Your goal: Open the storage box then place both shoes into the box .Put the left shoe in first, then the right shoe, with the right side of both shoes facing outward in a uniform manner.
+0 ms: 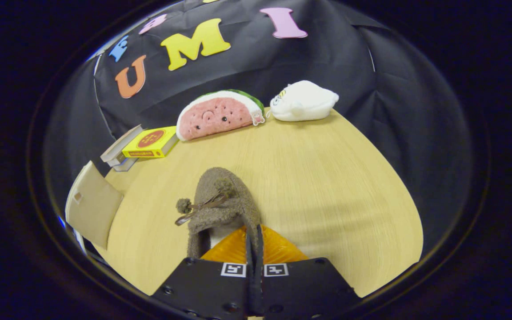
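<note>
Gripper view: jaws clenched on fuzzy shoe's (222, 209) rim; no writing legible.

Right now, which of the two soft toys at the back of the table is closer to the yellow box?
The watermelon slice toy, pink with a green rind. It lies right beside the yellow box, while the white toy sits on its far side. The gripper pinches the brown fuzzy shoe.
</note>
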`<state>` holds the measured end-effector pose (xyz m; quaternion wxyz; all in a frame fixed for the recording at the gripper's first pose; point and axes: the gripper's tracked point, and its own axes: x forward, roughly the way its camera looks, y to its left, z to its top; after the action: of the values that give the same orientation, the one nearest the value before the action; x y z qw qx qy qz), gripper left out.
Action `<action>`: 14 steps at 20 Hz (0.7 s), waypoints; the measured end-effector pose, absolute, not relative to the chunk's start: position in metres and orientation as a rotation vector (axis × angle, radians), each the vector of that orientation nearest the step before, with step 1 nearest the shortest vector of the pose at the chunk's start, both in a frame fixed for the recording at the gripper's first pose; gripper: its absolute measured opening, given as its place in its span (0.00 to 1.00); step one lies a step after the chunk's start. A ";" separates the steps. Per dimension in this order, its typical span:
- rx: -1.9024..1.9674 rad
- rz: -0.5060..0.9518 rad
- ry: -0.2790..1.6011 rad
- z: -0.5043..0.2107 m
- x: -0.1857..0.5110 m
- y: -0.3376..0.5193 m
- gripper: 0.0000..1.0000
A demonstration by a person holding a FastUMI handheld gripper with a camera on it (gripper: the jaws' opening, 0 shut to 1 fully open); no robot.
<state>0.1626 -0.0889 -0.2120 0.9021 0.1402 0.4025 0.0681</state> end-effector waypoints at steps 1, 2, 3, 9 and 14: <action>0.312 0.132 0.834 -0.211 0.161 -0.086 0.00; 0.324 0.122 0.828 -0.206 0.160 -0.084 0.00; 0.330 0.113 0.817 -0.200 0.159 -0.081 0.00; 0.411 0.092 0.756 -0.147 0.143 -0.031 0.00; 0.477 0.114 0.701 -0.080 0.126 0.060 0.00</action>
<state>0.1258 0.0597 -0.0798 0.9100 0.2313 0.3397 0.0553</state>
